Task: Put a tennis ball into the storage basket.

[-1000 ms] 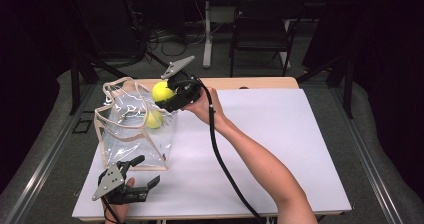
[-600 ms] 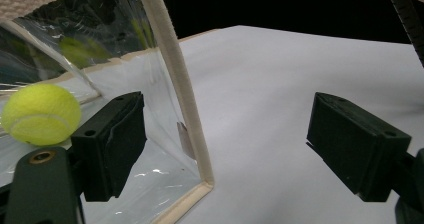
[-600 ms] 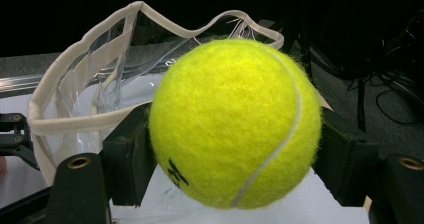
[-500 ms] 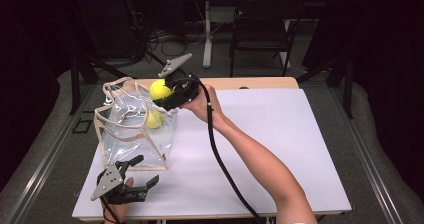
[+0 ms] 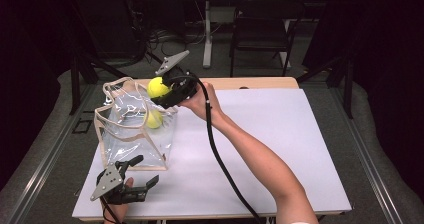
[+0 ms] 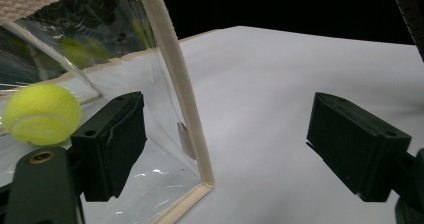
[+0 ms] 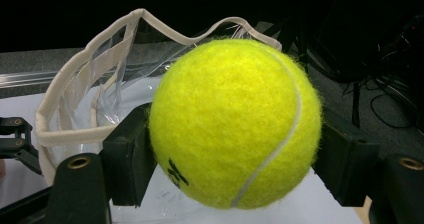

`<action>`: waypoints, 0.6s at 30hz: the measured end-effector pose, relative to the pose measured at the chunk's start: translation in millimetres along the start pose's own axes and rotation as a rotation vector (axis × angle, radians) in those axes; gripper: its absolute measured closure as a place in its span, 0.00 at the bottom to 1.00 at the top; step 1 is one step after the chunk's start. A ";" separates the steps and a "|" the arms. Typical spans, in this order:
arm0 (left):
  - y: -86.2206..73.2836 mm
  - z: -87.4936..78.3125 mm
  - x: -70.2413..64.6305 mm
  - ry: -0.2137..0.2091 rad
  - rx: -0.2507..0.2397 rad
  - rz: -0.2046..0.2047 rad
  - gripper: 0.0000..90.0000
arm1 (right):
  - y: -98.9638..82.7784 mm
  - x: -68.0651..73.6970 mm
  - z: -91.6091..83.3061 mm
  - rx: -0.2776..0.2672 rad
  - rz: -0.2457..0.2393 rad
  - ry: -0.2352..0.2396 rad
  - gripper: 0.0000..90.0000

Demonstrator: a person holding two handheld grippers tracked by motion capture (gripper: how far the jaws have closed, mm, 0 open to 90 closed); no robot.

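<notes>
The right gripper (image 5: 167, 91) was clamped on a fuzzy yellow-green tennis ball (image 5: 157, 87), its two black fingers (image 7: 127, 156) pressed against opposite sides of the ball. In the high view this held ball sat at the far right edge of the open mouth of a clear plastic bag with cream fabric trim (image 5: 120, 134), level with or just above the rim. The right hand (image 5: 200, 101) gripped the tool body, and a black cable (image 5: 220, 159) trailed back along the forearm toward the near edge of the white bench (image 5: 280, 144).

In the right gripper view the ball (image 7: 235, 124) occupied the gap between the fingers, with the bag's cream rim (image 7: 90, 84) visible behind and to the left of it.

A second yellow-green tennis ball (image 5: 153, 119) lay inside the bag, seen through the clear wall. In the left gripper view this ball (image 6: 41, 114) rested on the bag floor, behind the transparent side panel.

The bag stood upright on the left part of the bench, its mouth open upward and its cream handles (image 5: 112, 89) drooping at the far side.

The left gripper (image 5: 131, 181) rested low at the near left corner of the bench, just in front of the bag. Its fingers (image 6: 112, 144) stood wide apart. In the left gripper view, the bag's near vertical cream seam (image 6: 182, 94) stood between them, closer to the left finger, with no contact evident.
</notes>
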State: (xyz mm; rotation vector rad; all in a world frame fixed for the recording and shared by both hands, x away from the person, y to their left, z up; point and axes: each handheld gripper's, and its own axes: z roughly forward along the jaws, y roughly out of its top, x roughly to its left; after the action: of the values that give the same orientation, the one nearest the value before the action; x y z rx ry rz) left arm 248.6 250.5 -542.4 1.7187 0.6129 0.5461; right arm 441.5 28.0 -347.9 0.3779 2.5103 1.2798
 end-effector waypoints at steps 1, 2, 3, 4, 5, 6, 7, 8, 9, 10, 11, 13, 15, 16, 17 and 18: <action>0.1 -0.3 0.1 -0.001 0.002 0.001 0.17 | 0.5 -0.2 0.1 0.000 -0.002 0.001 0.29; 0.0 -0.2 0.0 0.001 0.000 -0.002 0.17 | 1.0 -0.1 -0.1 0.000 -0.002 -0.001 0.29; 0.0 -0.3 0.2 0.000 0.000 -0.001 0.17 | 1.6 -0.3 -0.2 -0.003 -0.004 -0.001 0.29; -0.1 -0.3 0.3 0.000 0.000 -0.001 0.17 | 2.2 -0.2 -0.3 -0.002 -0.003 -0.001 0.29; 0.0 -0.4 0.3 0.001 0.000 -0.001 0.17 | 2.9 -0.1 -0.4 -0.002 -0.005 -0.003 0.29; 0.0 -0.5 0.2 0.001 -0.001 -0.001 0.17 | 3.6 -0.1 -0.6 -0.005 -0.006 -0.002 0.29; 0.1 -0.6 0.2 0.000 0.000 -0.001 0.17 | 4.3 0.1 -0.7 -0.002 -0.007 -0.002 0.29; 0.1 -0.6 0.1 0.000 -0.001 -0.003 0.17 | 5.0 0.3 -0.7 -0.004 -0.010 -0.004 0.29; 0.1 -0.7 0.1 0.000 -0.001 -0.002 0.17 | 5.6 0.4 -0.9 -0.004 -0.011 -0.003 0.29; 0.1 -0.7 0.3 0.000 -0.001 -0.002 0.17 | 6.3 0.6 -0.9 -0.004 -0.012 -0.002 0.29; 0.1 -0.6 0.3 0.001 -0.001 -0.002 0.17 | 6.9 0.9 -1.0 -0.005 -0.012 -0.003 0.29; 0.1 -0.9 0.2 0.001 -0.003 -0.003 0.17 | 7.8 1.0 -0.6 -0.009 -0.014 -0.001 0.29; 0.1 -1.1 0.4 0.002 -0.002 -0.002 0.17 | 8.7 1.3 -0.1 -0.009 -0.016 -0.001 0.29; 0.1 -1.2 0.5 0.002 -0.002 -0.002 0.17 | 9.2 1.5 0.1 -0.009 -0.017 -0.001 0.29; 0.1 -1.2 0.5 0.002 -0.002 -0.002 0.17 | 9.8 1.6 0.2 -0.007 -0.017 0.000 0.29; 0.1 -1.2 0.5 0.003 -0.004 -0.002 0.17 | 10.3 1.9 0.4 -0.009 -0.017 0.000 0.29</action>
State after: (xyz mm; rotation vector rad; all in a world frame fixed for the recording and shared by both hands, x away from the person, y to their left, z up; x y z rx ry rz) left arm 248.2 251.7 -542.1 1.7132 0.6159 0.5483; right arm 440.9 34.9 -340.0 0.3540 2.5022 1.2841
